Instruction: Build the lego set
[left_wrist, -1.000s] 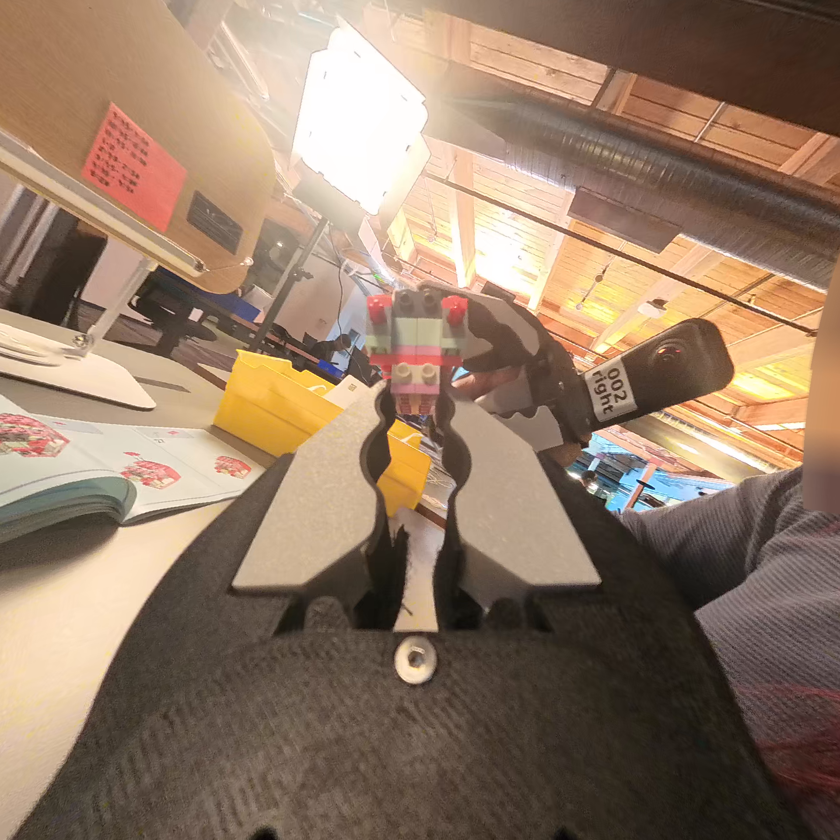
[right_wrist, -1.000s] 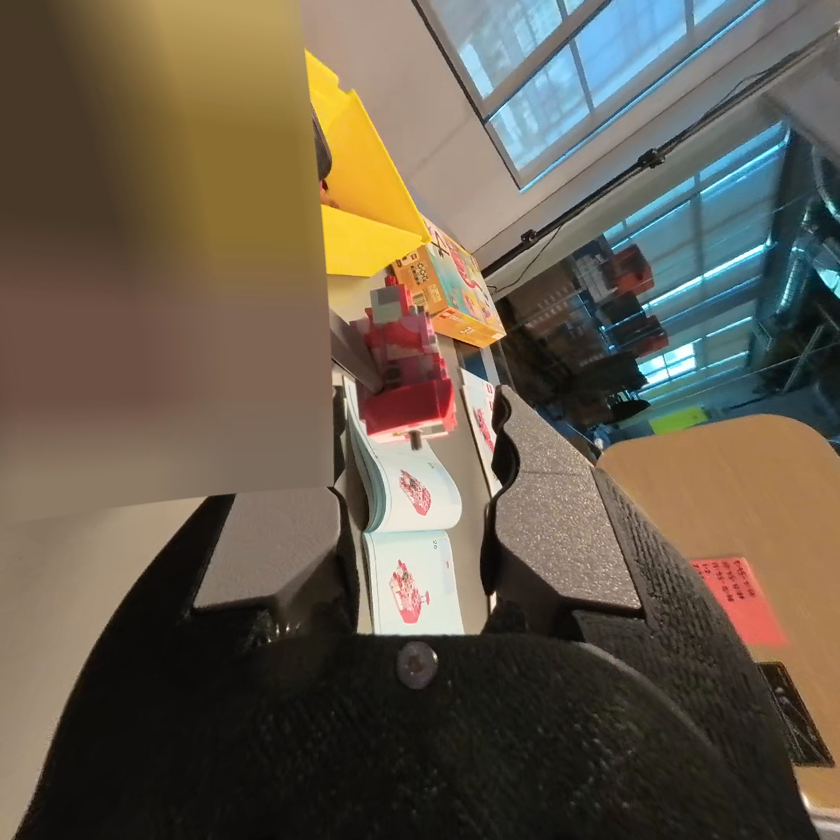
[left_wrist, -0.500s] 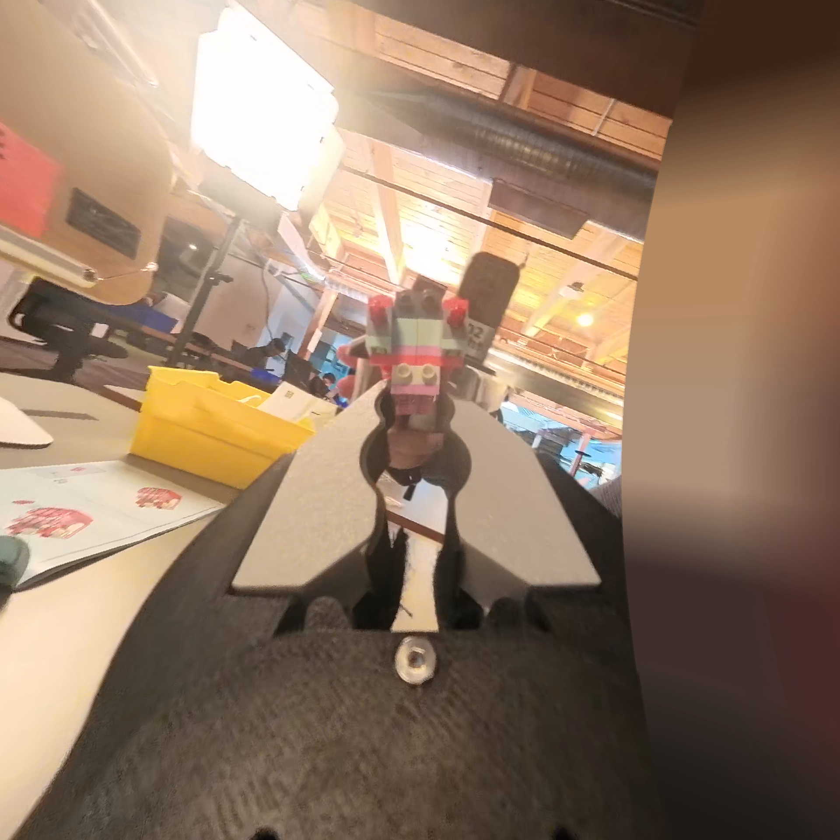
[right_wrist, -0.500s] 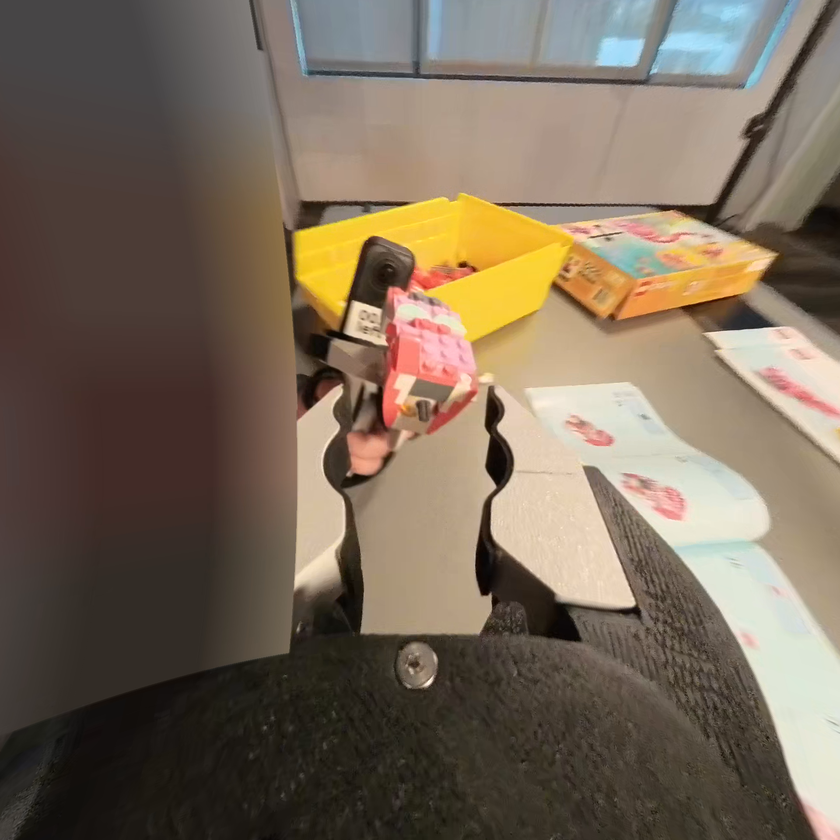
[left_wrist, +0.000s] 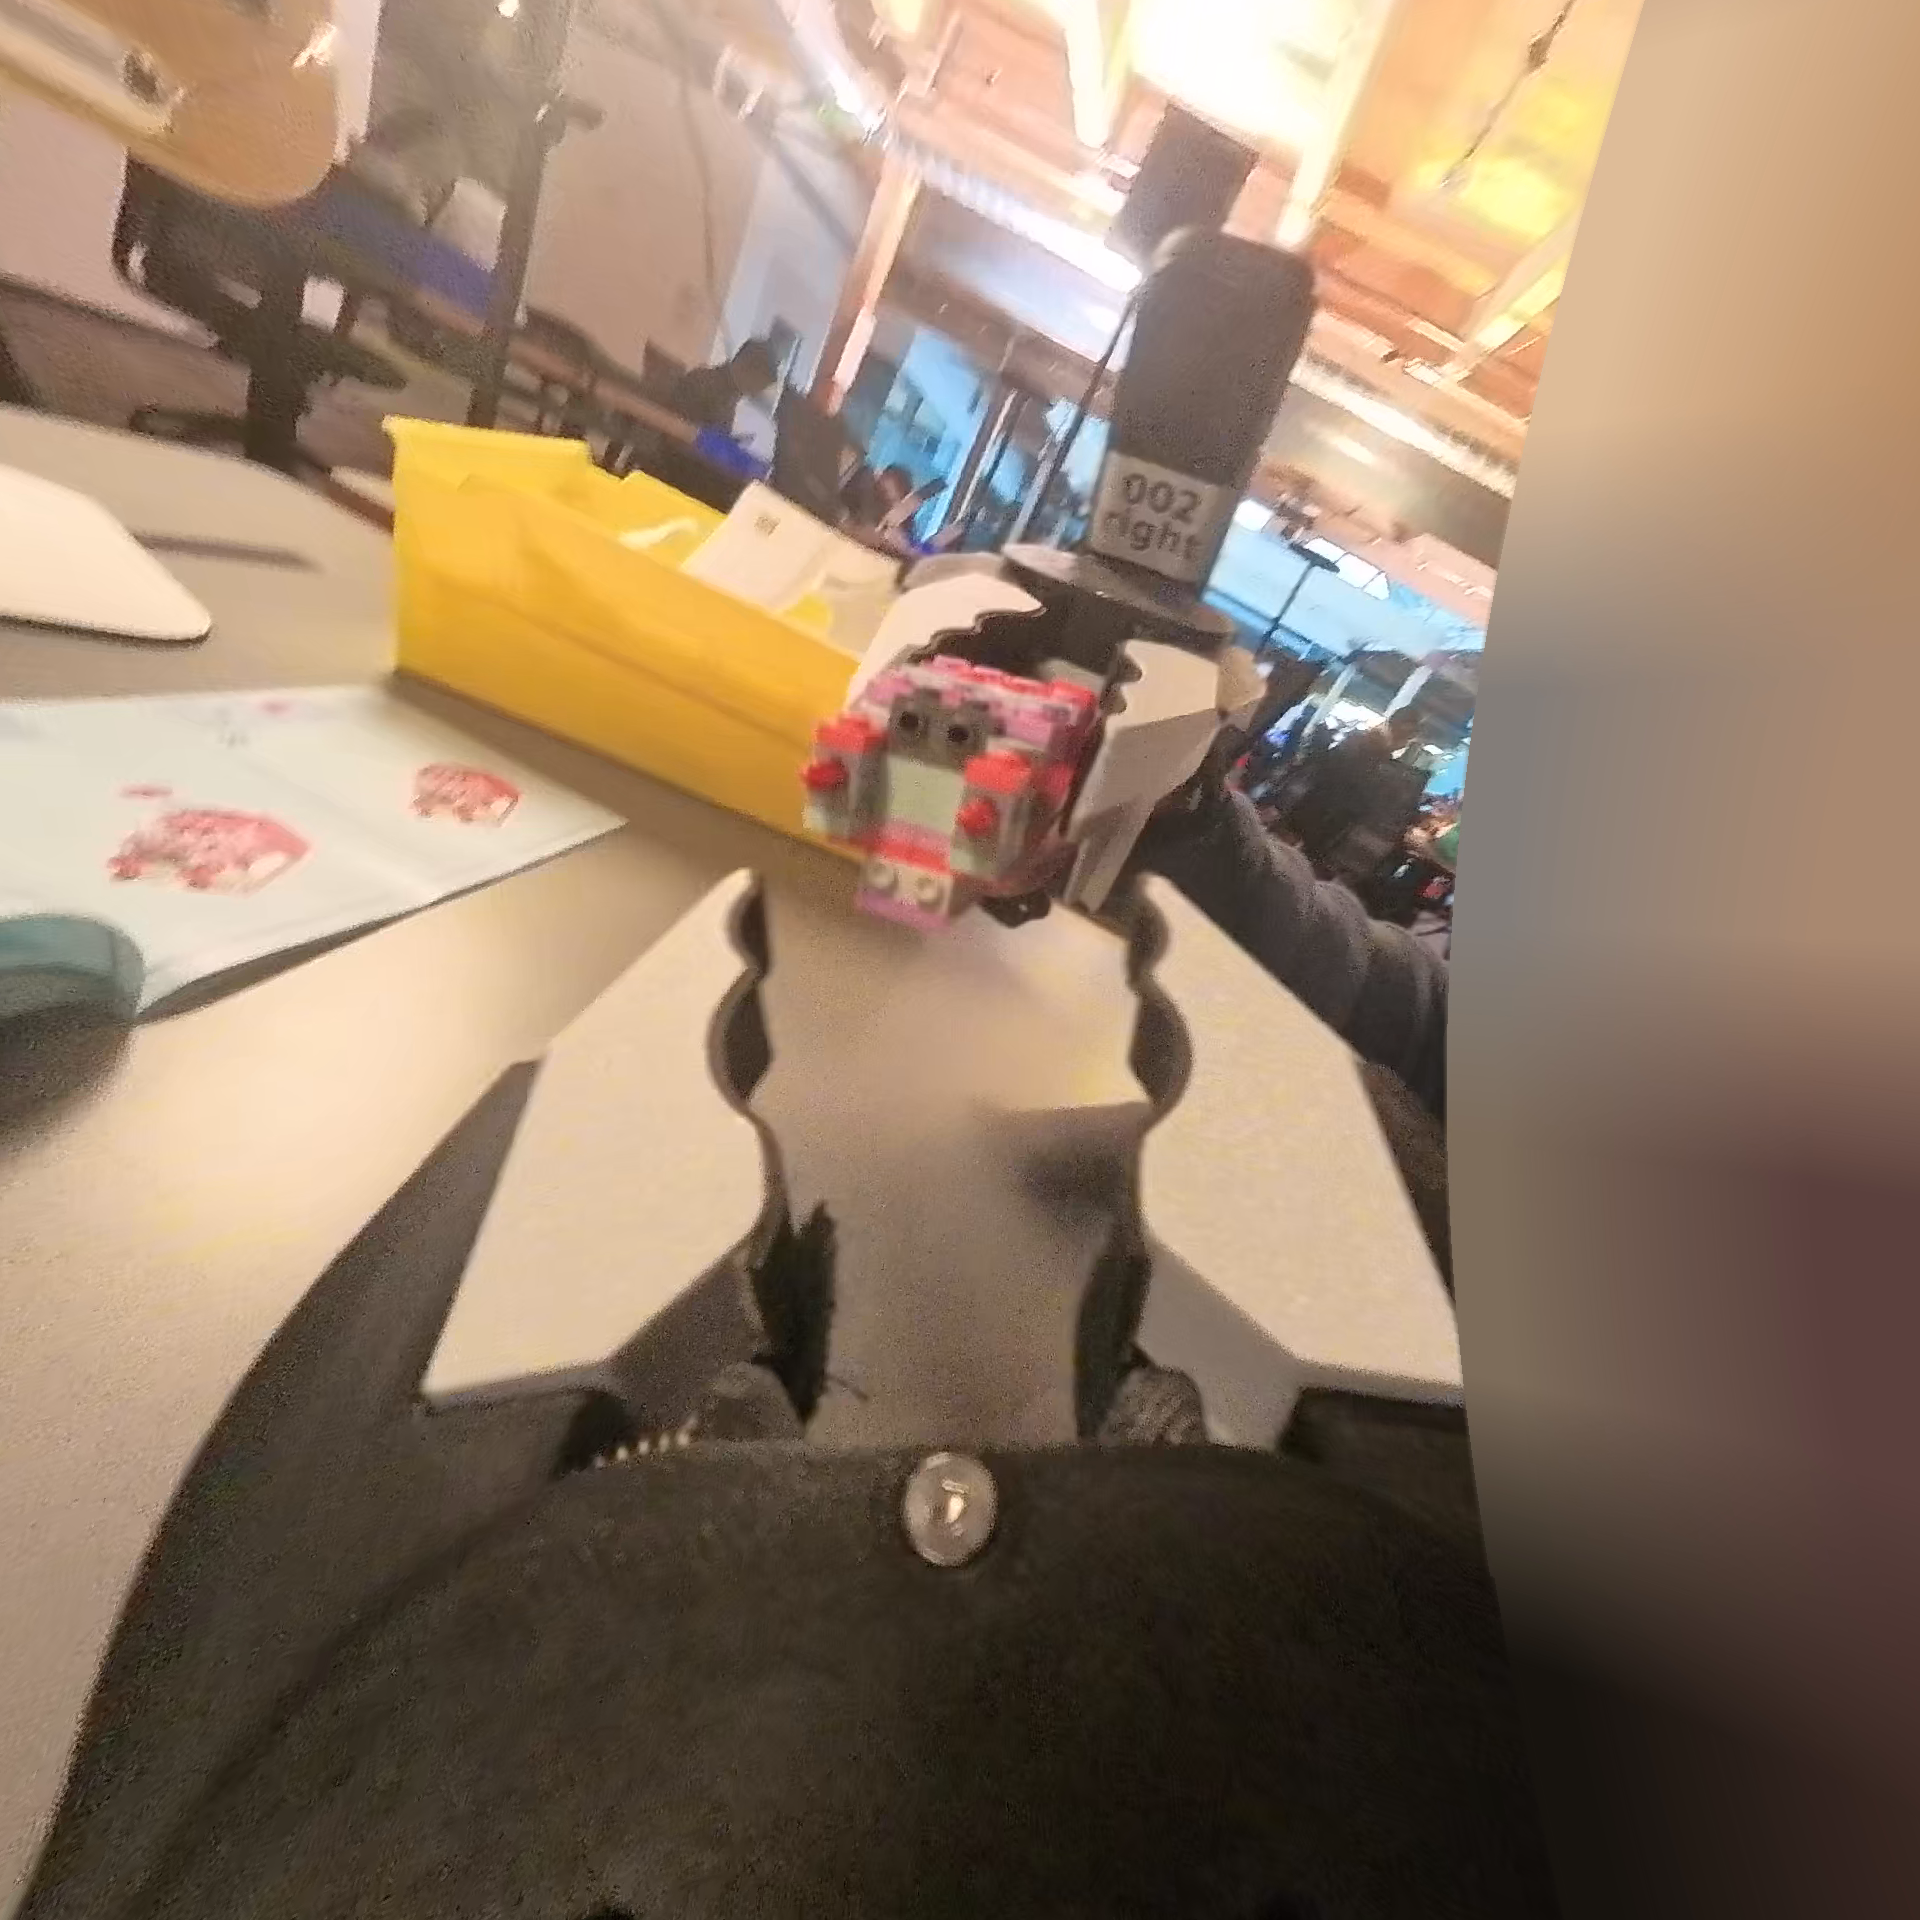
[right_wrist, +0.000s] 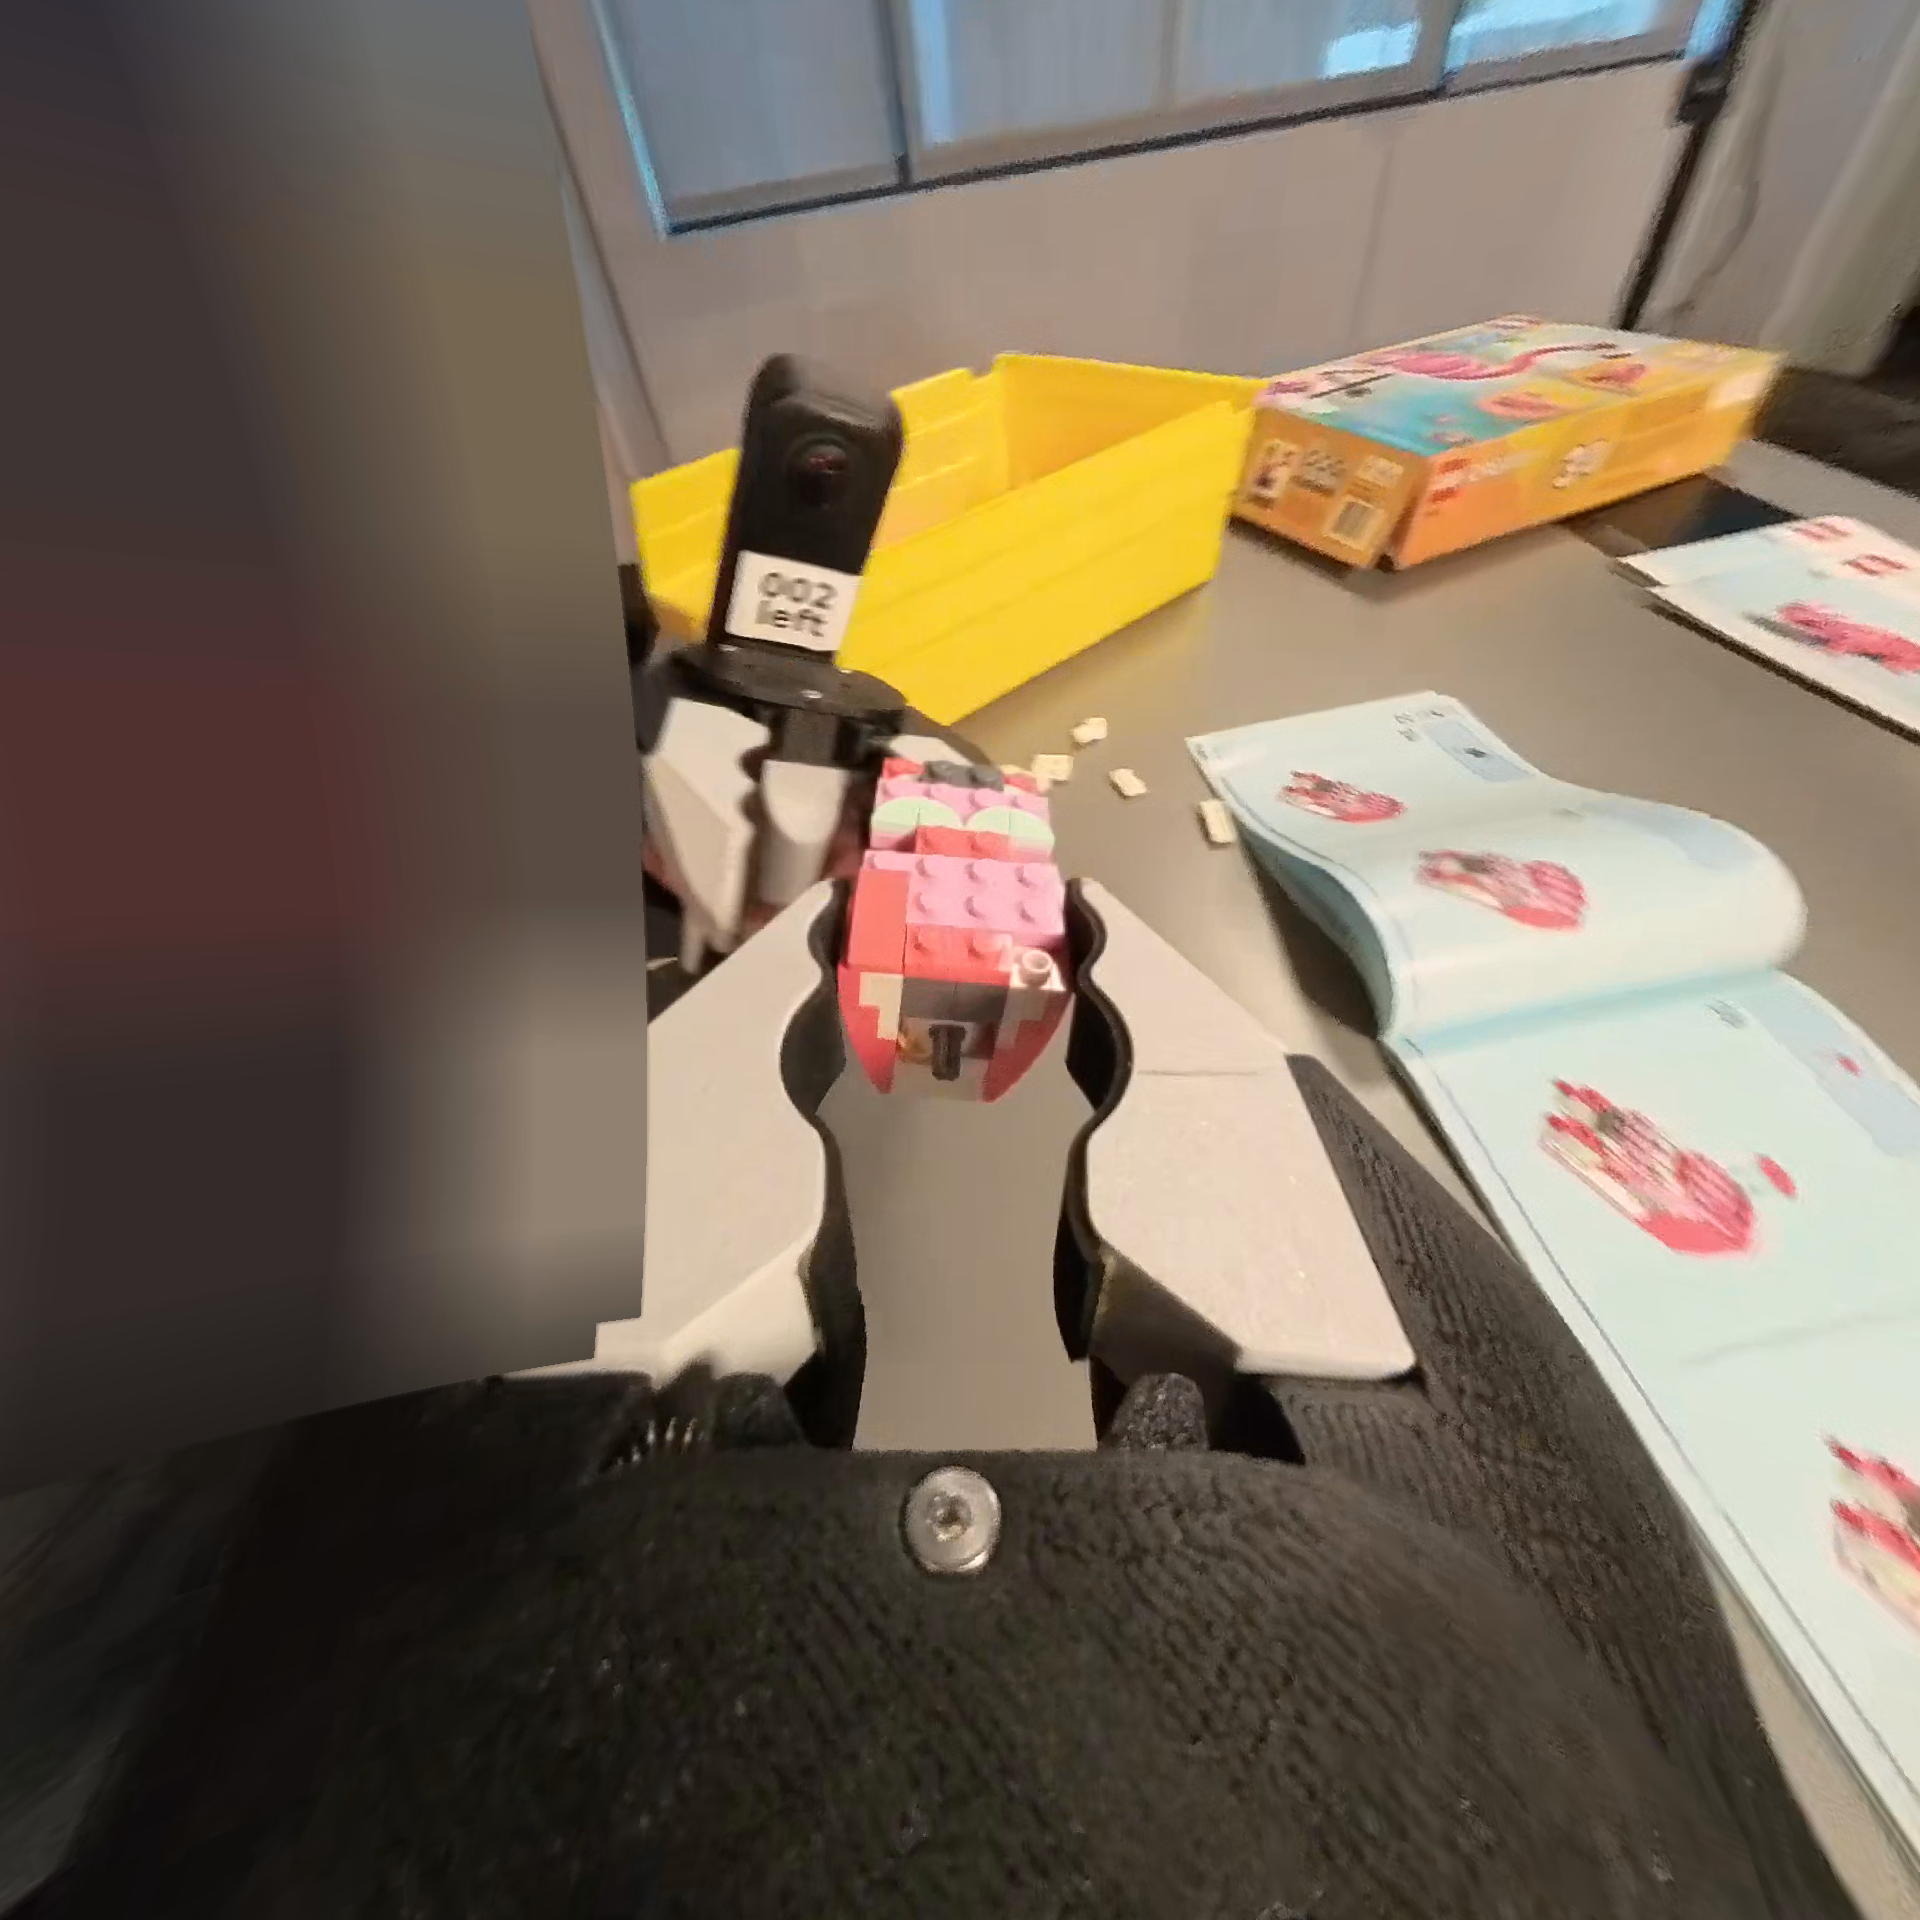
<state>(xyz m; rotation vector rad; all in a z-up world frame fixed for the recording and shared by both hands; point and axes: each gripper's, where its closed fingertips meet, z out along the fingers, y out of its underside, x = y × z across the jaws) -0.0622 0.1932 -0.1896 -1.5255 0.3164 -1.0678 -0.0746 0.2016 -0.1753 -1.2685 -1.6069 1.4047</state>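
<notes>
Blurry and cut-off bits
We see the open booklet (right_wrist: 1621, 1091) run off the right edge, and the brick model (left_wrist: 940, 805) looks fuzzy in the left wrist view.

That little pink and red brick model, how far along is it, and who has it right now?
The brick model already looks well built up, with many pink, red and mint bricks joined. It sits clamped in the right gripper, both fingers against its sides; the left gripper is open with nothing in it. A few loose pale bricks lie on the table near the yellow bin and the open instruction booklet, so more may remain.
</notes>
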